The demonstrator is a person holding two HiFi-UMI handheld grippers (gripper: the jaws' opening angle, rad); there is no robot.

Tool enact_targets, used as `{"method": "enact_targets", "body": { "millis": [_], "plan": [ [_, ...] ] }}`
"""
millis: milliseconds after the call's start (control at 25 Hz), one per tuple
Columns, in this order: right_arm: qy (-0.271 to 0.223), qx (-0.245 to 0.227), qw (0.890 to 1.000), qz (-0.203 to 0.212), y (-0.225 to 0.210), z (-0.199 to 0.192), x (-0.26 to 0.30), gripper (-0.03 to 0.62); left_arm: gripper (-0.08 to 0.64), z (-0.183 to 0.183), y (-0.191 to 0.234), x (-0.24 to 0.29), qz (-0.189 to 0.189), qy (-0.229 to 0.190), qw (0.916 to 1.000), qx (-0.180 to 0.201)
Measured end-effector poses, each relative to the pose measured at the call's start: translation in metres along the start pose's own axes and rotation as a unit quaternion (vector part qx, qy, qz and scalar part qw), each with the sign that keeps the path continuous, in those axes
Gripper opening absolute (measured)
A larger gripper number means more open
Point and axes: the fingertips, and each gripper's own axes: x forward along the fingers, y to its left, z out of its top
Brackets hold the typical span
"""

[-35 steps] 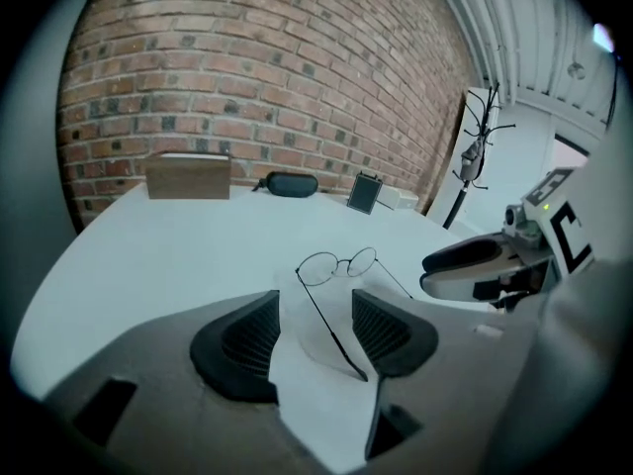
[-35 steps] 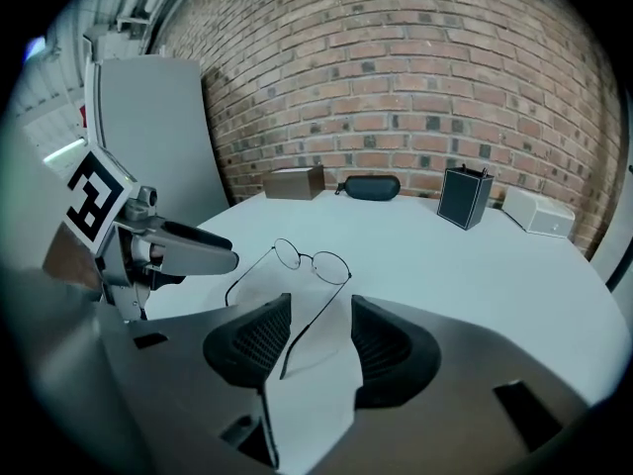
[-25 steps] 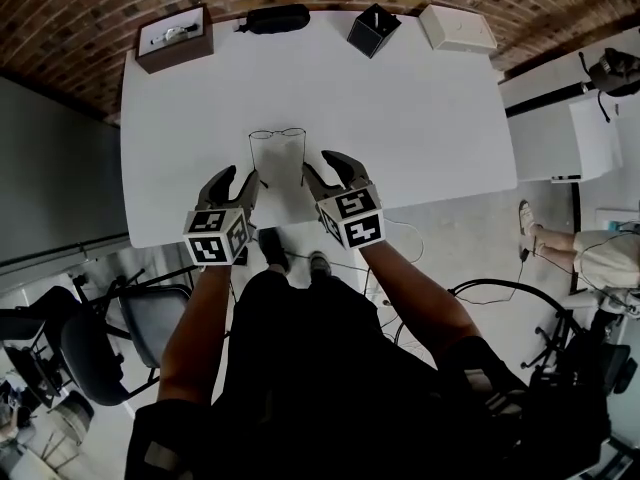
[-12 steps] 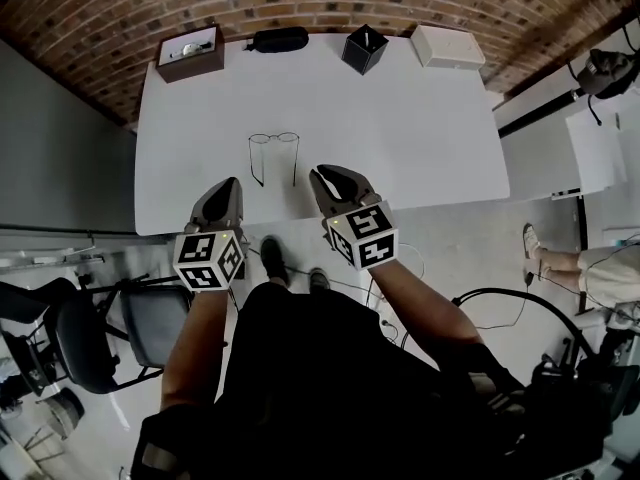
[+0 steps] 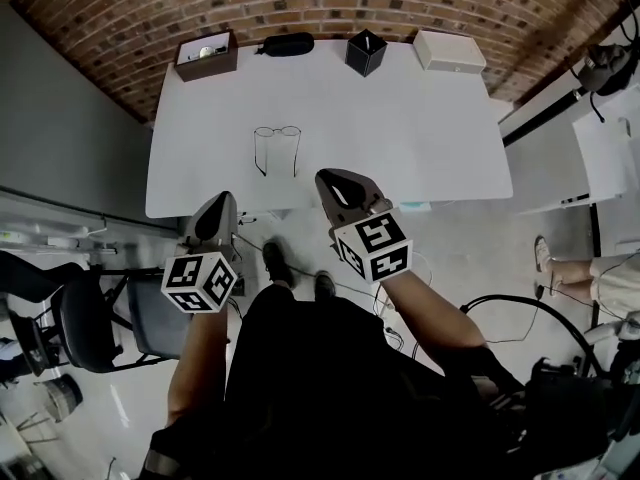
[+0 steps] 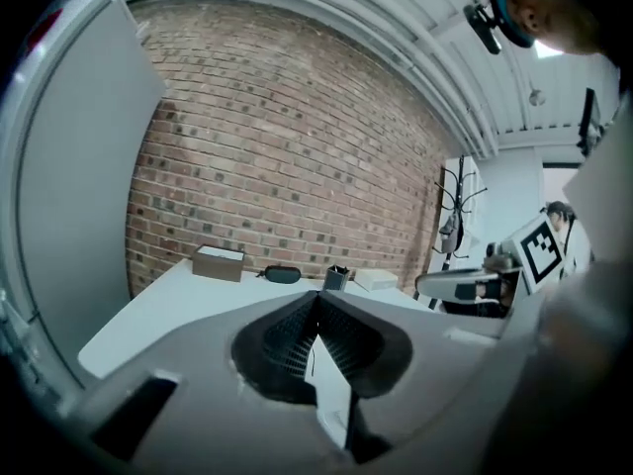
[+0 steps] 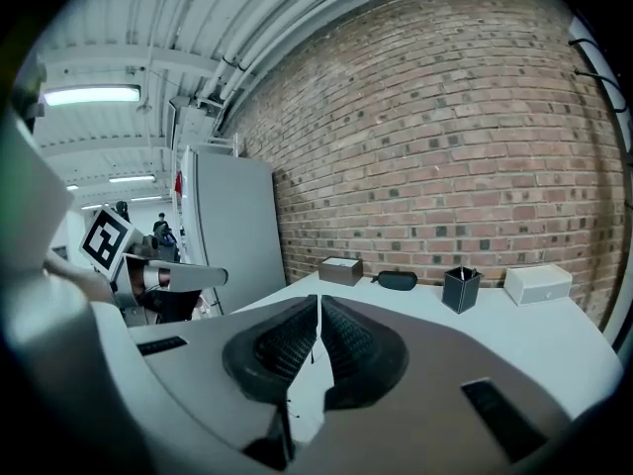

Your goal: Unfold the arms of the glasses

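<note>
The thin-framed glasses (image 5: 277, 146) lie on the white table (image 5: 400, 118) with both arms spread out toward me. Nothing touches them. My left gripper (image 5: 222, 199) hangs off the table's near edge, below and left of the glasses, shut and empty; in the left gripper view its jaws (image 6: 316, 297) meet at the tips. My right gripper (image 5: 329, 177) is over the near edge, right of the glasses. Its jaws (image 7: 316, 301) have just been closing, with nothing between them, and now stand together.
Along the table's far edge by the brick wall stand a brown box (image 5: 207, 55), a black glasses case (image 5: 285, 44), a black cube holder (image 5: 366, 52) and a white box (image 5: 450, 51). A chair (image 5: 90, 318) stands on the floor at the left.
Both grippers have drawn back from the ends of the glasses' arms toward me and risen, and both have gone from open to shut. The glasses stay on the table.
</note>
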Motion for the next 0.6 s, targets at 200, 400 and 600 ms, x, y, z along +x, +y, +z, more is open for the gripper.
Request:
{"method": "enact_targets", "body": {
  "millis": [200,400,600],
  "plan": [
    [-0.021,0.007,1.0,0.004,0.007,0.01,-0.016,0.011,0.011,0.014,-0.001,-0.022,0.016,-0.011,0.9997,0.013],
    [-0.04,0.009,0.999,-0.005,0.017,0.023,-0.025,0.009,0.011,0.017,-0.007,-0.033,-0.007,-0.009,0.9998,0.014],
    [-0.059,0.007,0.998,-0.02,0.033,0.042,-0.024,0.009,0.011,0.027,0.003,-0.043,-0.027,-0.016,0.9992,0.026]
  ]
}}
